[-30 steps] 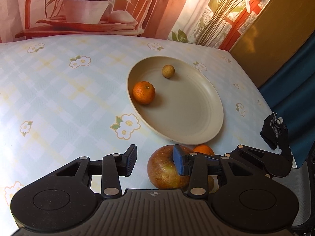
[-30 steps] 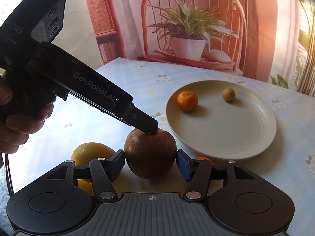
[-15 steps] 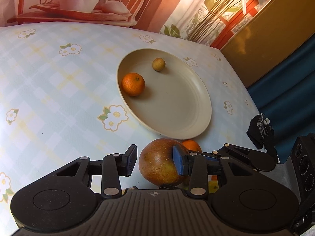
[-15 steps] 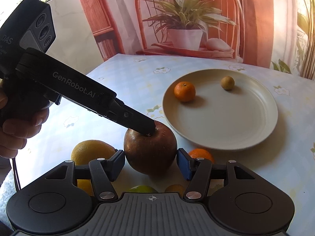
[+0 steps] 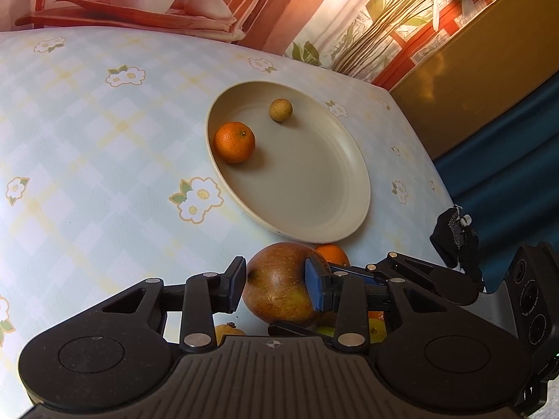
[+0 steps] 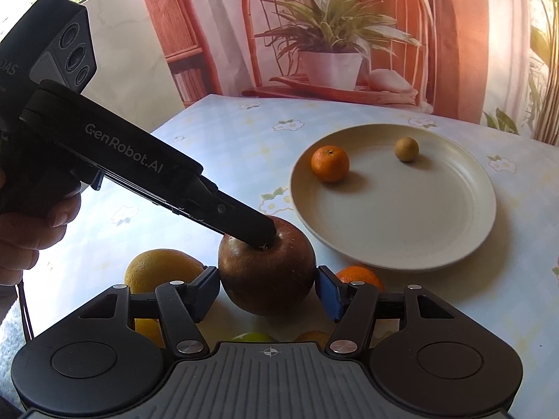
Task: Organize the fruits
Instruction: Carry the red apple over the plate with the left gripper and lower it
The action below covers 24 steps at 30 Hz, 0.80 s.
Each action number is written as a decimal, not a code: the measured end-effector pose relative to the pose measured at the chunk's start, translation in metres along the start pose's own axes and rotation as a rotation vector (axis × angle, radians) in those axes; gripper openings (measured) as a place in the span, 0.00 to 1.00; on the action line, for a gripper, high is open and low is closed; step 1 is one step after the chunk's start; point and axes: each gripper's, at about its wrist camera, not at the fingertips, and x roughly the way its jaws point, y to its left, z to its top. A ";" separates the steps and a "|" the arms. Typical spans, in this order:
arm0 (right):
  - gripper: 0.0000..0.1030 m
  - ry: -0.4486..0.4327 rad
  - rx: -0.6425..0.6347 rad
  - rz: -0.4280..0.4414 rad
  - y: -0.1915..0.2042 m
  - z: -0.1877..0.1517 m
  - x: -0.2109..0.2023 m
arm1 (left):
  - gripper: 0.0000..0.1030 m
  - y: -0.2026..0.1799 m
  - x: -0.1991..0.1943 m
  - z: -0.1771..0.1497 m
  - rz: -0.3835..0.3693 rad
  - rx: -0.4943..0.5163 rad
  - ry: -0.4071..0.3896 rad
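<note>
A large red-brown apple point(image 6: 267, 272) is held above the table near the plate's front edge. My right gripper point(image 6: 267, 291) is shut on the apple's sides. My left gripper point(image 5: 276, 288) is also shut on the apple point(image 5: 279, 284), gripping from the left and above; it shows in the right wrist view point(image 6: 249, 232) pressing on the apple's top. A cream plate point(image 6: 454, 244) holds a small orange point(image 6: 330, 163) and a small yellow-brown round fruit point(image 6: 406, 149). The plate point(image 5: 349, 234), orange point(image 5: 234, 142) and small fruit point(image 5: 280, 110) also show in the left wrist view.
Under the apple lie a yellow citrus point(image 6: 160, 270), another small orange point(image 6: 360, 276) and a green-yellow fruit point(image 6: 253, 337). The flowered tablecloth point(image 5: 87, 139) covers the table. The table's right edge point(image 5: 429, 160) drops to a blue surface. A printed backdrop stands behind.
The apple has risen off the table with both grippers on it and moved slightly toward the plate; more loose fruit now shows beneath it.
</note>
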 end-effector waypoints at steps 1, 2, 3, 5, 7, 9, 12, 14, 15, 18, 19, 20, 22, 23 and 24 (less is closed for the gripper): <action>0.54 -0.005 0.000 -0.001 0.000 -0.001 -0.001 | 0.37 -0.001 0.000 0.000 0.002 0.003 0.000; 0.54 -0.010 0.001 -0.004 0.001 -0.001 -0.001 | 0.37 -0.002 0.000 0.000 0.004 0.006 -0.002; 0.54 -0.016 -0.003 -0.008 0.002 -0.002 -0.002 | 0.37 -0.003 -0.001 0.000 0.006 0.011 -0.007; 0.54 -0.029 -0.001 -0.012 0.002 -0.002 -0.004 | 0.37 -0.004 -0.003 0.001 0.007 0.015 -0.017; 0.54 -0.047 0.004 -0.012 0.000 -0.001 -0.007 | 0.37 -0.005 -0.006 0.004 0.004 0.020 -0.033; 0.54 -0.069 -0.001 -0.016 -0.001 0.004 -0.011 | 0.37 -0.008 -0.010 0.009 0.002 0.030 -0.052; 0.54 -0.085 -0.007 -0.020 -0.006 0.015 -0.012 | 0.37 -0.013 -0.013 0.019 0.007 0.044 -0.078; 0.54 -0.091 -0.016 -0.028 -0.010 0.024 -0.010 | 0.37 -0.014 -0.013 0.027 0.012 0.042 -0.092; 0.54 -0.091 -0.022 -0.033 -0.012 0.028 -0.008 | 0.37 -0.014 -0.012 0.031 0.017 0.039 -0.096; 0.54 -0.081 -0.029 -0.036 -0.021 0.041 0.002 | 0.37 -0.012 -0.005 0.044 0.034 0.028 -0.099; 0.54 -0.074 -0.025 -0.034 -0.024 0.045 0.007 | 0.37 -0.010 -0.003 0.047 0.039 0.019 -0.098; 0.54 -0.068 -0.023 -0.032 -0.027 0.049 0.012 | 0.37 -0.010 0.000 0.051 0.045 0.013 -0.095; 0.54 -0.057 -0.021 -0.030 -0.031 0.054 0.021 | 0.37 -0.007 0.005 0.058 0.060 0.011 -0.092; 0.54 -0.049 -0.019 -0.027 -0.034 0.057 0.026 | 0.37 -0.006 0.007 0.061 0.068 0.010 -0.089; 0.54 -0.042 -0.020 -0.027 -0.035 0.060 0.030 | 0.37 -0.005 0.010 0.063 0.075 0.008 -0.087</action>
